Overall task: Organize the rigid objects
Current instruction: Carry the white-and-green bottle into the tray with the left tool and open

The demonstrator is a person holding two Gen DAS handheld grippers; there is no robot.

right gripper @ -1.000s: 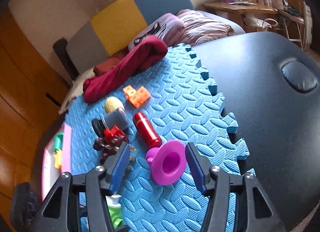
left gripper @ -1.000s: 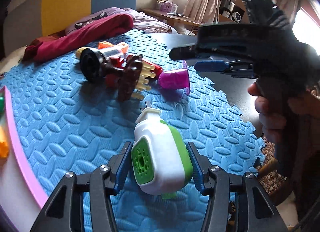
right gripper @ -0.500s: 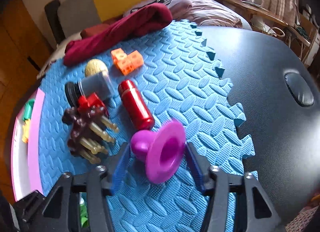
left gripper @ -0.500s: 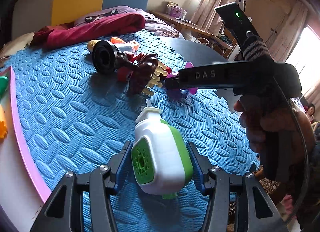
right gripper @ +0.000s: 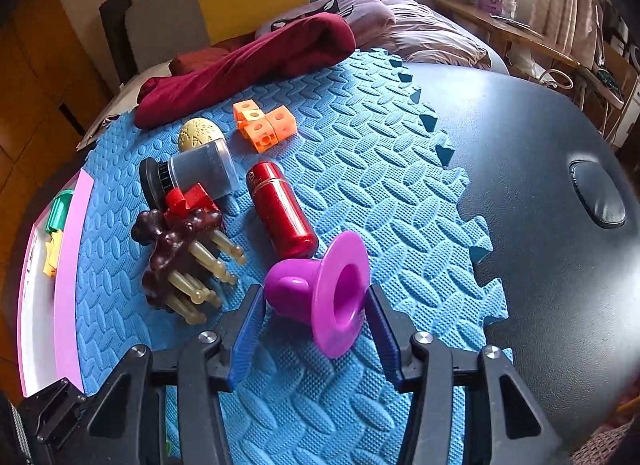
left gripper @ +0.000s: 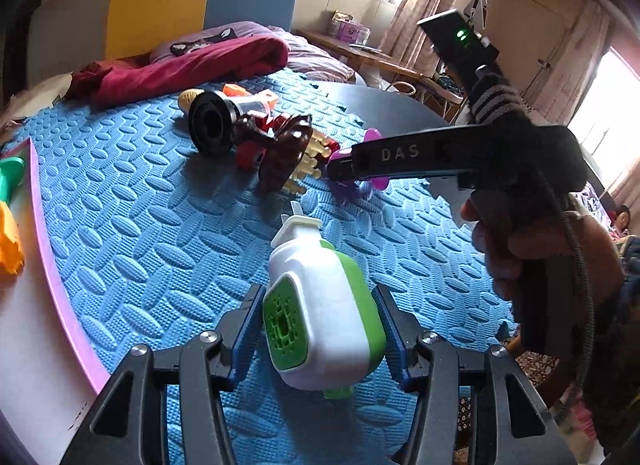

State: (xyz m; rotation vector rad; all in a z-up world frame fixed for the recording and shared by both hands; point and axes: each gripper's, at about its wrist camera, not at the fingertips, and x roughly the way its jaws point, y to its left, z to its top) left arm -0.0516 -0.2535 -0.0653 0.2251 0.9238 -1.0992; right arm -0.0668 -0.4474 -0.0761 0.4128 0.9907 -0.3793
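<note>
Through your left wrist camera, your left claw (left gripper: 318, 329) clamps the white-and-green toy bottle (left gripper: 320, 317) over the blue foam mat (left gripper: 140, 225), with the brown comb toy (left gripper: 286, 153) at twelve o'clock. Through your right wrist camera, your right claw (right gripper: 316, 323) brackets the purple funnel (right gripper: 324, 293); whether its pads press it, you cannot tell. The red canister (right gripper: 280, 209) lies at eleven o'clock.

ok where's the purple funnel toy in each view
Left wrist view: the purple funnel toy sits right of centre, mostly hidden behind the right tool's black arm.
Right wrist view: it lies low in the centre, on its side between the open fingers of the right tool.
Shared landmark: the brown comb toy, just left of it.
</note>
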